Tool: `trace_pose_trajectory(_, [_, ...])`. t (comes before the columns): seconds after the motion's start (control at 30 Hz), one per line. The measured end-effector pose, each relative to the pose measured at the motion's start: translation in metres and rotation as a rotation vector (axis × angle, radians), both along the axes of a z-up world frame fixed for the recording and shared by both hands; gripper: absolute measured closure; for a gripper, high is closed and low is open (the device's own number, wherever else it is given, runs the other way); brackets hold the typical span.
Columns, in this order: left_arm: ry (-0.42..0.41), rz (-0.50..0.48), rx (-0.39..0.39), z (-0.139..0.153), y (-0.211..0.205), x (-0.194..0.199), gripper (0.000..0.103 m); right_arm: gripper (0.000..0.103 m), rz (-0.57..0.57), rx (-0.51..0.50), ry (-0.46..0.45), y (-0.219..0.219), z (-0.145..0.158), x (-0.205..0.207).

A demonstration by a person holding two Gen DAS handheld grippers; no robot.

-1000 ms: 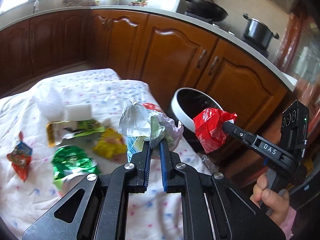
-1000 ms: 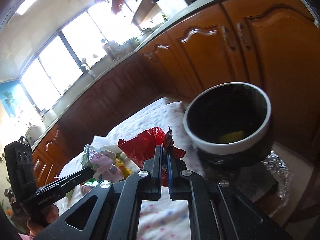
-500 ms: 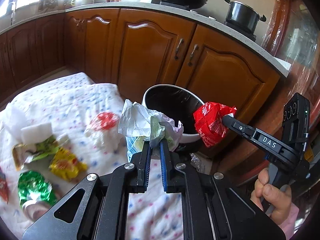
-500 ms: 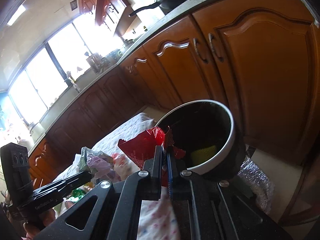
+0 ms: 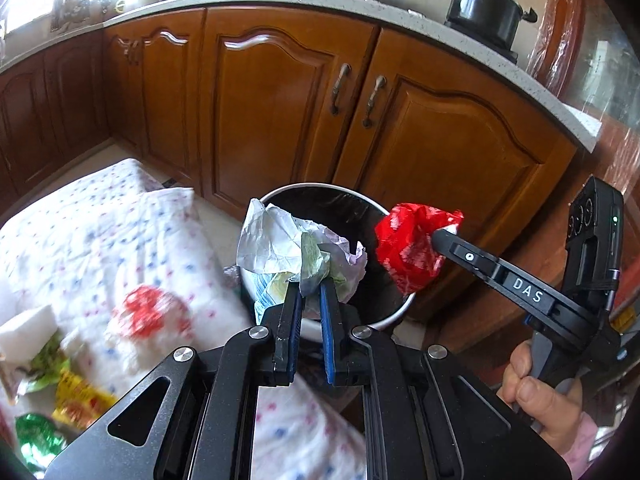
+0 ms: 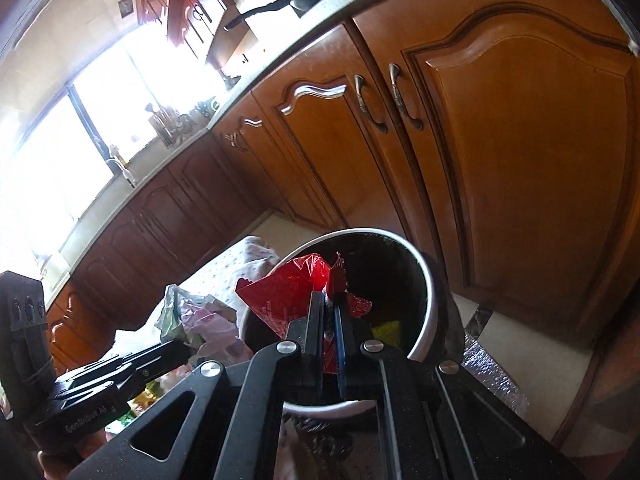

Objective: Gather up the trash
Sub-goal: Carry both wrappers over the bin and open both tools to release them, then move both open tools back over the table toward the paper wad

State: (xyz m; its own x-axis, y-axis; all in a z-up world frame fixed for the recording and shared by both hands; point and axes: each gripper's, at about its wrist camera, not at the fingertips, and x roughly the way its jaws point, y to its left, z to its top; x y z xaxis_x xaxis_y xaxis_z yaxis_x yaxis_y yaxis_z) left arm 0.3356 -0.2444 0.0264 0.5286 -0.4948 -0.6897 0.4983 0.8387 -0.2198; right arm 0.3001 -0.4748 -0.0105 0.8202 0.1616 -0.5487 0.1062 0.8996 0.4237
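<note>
Trash held at the mouth of the bin, both tools loaded.

Right tool (image 6: 329, 312) is clamped shut on a crumpled red foil wrapper (image 6: 286, 294) directly above the round black white-rimmed waste bin (image 6: 424, 304), so it looks nearer to a drop; the left tool (image 5: 310, 294) grips a wad of crumpled white and green paper (image 5: 280, 248) at the bin's near rim, opening just ahead. More wrappers lie on the dotted white cloth over the bench (image 5: 92, 232), beside brown wooden kitchen cabinets (image 5: 272, 100).
</note>
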Motion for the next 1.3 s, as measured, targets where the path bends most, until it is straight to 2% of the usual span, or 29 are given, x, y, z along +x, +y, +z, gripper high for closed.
trace_pose_trajectory(0.33, [0.057,-0.008,0.049,-0.024,-0.031,0.031,0.094,0.093,0.004,0.005,0.059,-0.012,-0.017,0.025])
trace_pose_trajectory(0.43, [0.079,-0.013,0.059,-0.031,-0.035,0.036,0.090,0.079,-0.007,0.025,0.071,-0.018,-0.021,0.027])
trace_pose_trajectory(0.5, [0.076,-0.027,0.065,-0.032,-0.040,0.034,0.081,0.056,-0.016,0.044,0.059,-0.022,-0.021,0.024])
trace_pose_trajectory(0.57, [0.057,-0.021,0.078,-0.030,-0.045,0.032,0.066,0.056,-0.024,0.049,0.050,-0.024,-0.020,0.020])
trace_pose_trajectory(0.73, [0.070,-0.011,0.059,-0.031,-0.037,0.024,0.063,0.054,-0.036,0.067,0.023,-0.025,-0.014,0.004])
trace_pose_trajectory(0.8, [0.079,0.002,0.048,-0.032,-0.029,0.019,0.062,0.042,-0.035,0.076,0.008,-0.024,-0.013,-0.004])
trace_pose_trajectory(0.83, [0.082,0.007,0.038,-0.031,-0.023,0.015,0.062,0.033,-0.035,0.079,0.002,-0.022,-0.012,-0.008])
trace_pose_trajectory(0.87, [0.082,0.013,0.027,-0.031,-0.018,0.011,0.062,0.031,-0.034,0.081,-0.006,-0.019,-0.012,-0.013])
trace_pose_trajectory(0.97, [0.060,0.042,0.005,-0.026,-0.004,-0.003,0.054,0.029,-0.016,0.088,-0.013,-0.008,-0.010,-0.023])
trace_pose_trajectory(1.1, [0.028,0.069,0.004,-0.021,0.016,-0.021,0.053,0.025,0.003,0.086,-0.023,0.009,-0.010,-0.038])
trace_pose_trajectory(1.17, [0.015,0.088,0.006,-0.019,0.025,-0.031,0.049,0.023,0.014,0.090,-0.026,0.018,-0.012,-0.046])
trace_pose_trajectory(1.3, [-0.004,0.124,0.003,-0.018,0.048,-0.049,0.048,0.023,0.040,0.100,-0.020,0.038,-0.016,-0.059])
